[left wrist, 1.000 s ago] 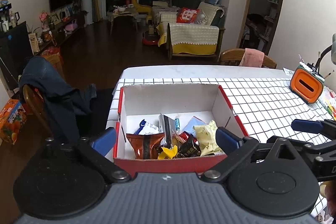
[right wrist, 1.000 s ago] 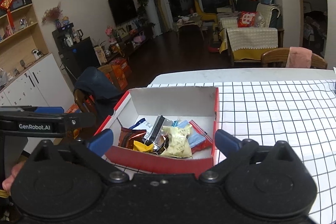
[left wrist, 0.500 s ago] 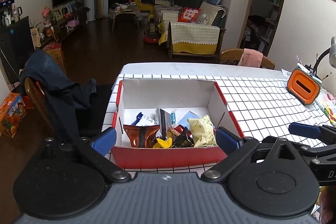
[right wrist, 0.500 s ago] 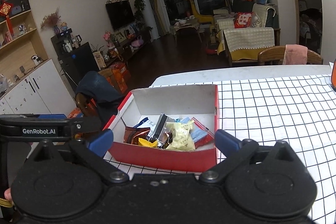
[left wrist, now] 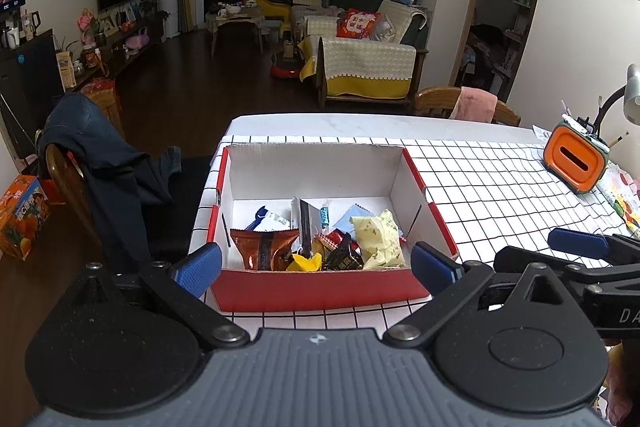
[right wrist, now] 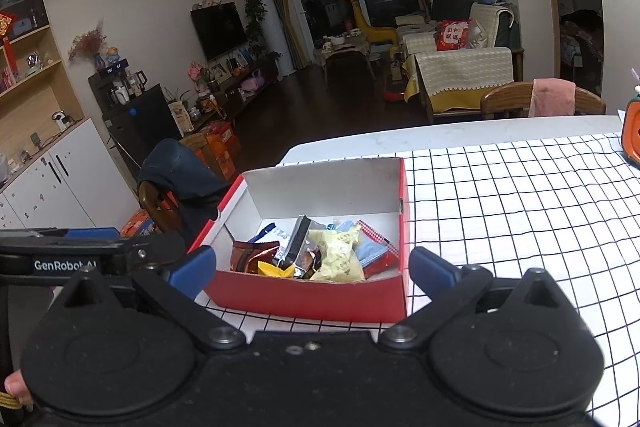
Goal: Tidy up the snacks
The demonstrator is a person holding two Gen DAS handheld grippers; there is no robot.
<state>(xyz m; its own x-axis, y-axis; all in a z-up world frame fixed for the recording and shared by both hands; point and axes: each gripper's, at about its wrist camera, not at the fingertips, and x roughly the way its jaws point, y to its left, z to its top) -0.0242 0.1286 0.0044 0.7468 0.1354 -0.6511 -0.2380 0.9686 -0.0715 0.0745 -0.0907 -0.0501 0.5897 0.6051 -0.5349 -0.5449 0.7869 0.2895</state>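
A red cardboard box [left wrist: 320, 291] with white inner walls sits on the checked tablecloth and holds several snack packets: a brown packet [left wrist: 262, 247], a pale yellow packet [left wrist: 378, 239], a silver wrapper [left wrist: 302, 223] and a small yellow piece [left wrist: 306, 262]. The same box [right wrist: 312, 297] appears in the right wrist view. My left gripper [left wrist: 316, 265] hangs open in front of the box's near wall, nothing between its blue fingers [left wrist: 198, 265]. My right gripper [right wrist: 312, 265] is open too, just short of the box's near wall, empty. Each gripper shows at the edge of the other's view.
An orange holder [left wrist: 574, 163] with pens stands at the table's right side beside a lamp. A wooden chair [left wrist: 70, 175] draped with a dark jacket stands left of the table. Another chair [left wrist: 466, 105] with a pink cloth is at the far edge.
Both grippers have drawn back and up from the box, which looks smaller and farther away. Both stay open and empty. The snacks lie as before.
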